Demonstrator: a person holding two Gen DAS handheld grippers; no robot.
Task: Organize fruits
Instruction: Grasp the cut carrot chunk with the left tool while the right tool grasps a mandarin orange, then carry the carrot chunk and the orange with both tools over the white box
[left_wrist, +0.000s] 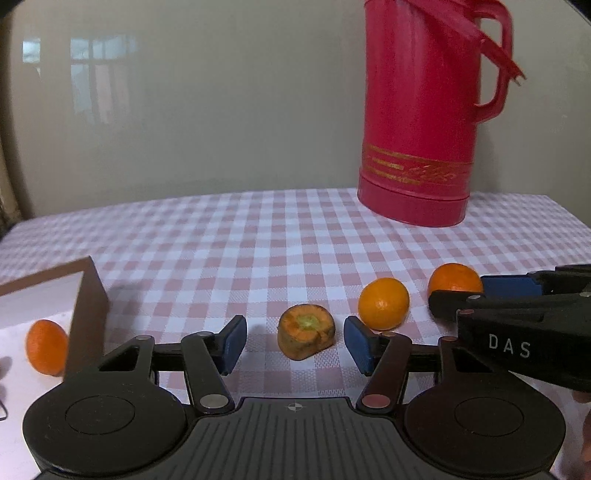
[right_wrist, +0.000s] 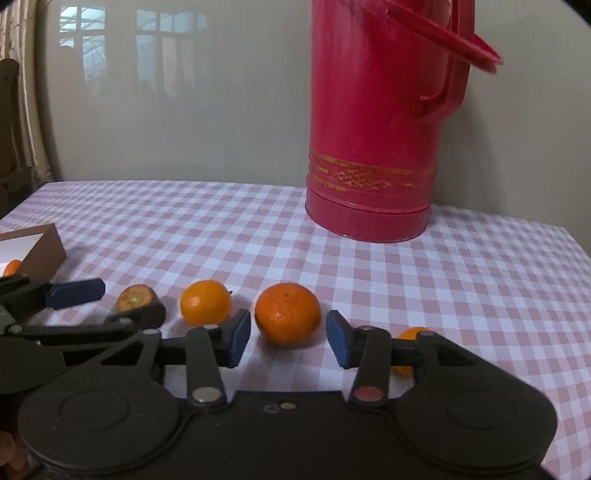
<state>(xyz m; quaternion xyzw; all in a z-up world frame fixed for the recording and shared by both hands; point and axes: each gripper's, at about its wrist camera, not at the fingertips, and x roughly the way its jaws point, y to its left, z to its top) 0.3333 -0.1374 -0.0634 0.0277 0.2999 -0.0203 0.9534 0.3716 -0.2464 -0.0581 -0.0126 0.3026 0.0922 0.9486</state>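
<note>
My left gripper (left_wrist: 294, 341) is open, its blue pads on either side of a cut carrot stub (left_wrist: 306, 331) on the checked cloth, not touching it. Two tangerines (left_wrist: 383, 303) (left_wrist: 455, 281) lie to its right. One tangerine (left_wrist: 45, 347) lies in the brown box (left_wrist: 88, 314) at the left. My right gripper (right_wrist: 289, 338) is open around the larger tangerine (right_wrist: 287, 313), apart from it. A smaller tangerine (right_wrist: 205, 302) and the carrot stub (right_wrist: 139, 303) lie to its left. Another tangerine (right_wrist: 408, 345) is partly hidden behind the right finger.
A tall red thermos jug (left_wrist: 424, 110) stands at the back right of the table, also in the right wrist view (right_wrist: 380, 122). The glossy wall is right behind it. The right gripper (left_wrist: 517, 314) reaches into the left wrist view; the left gripper (right_wrist: 55, 314) shows in the right view.
</note>
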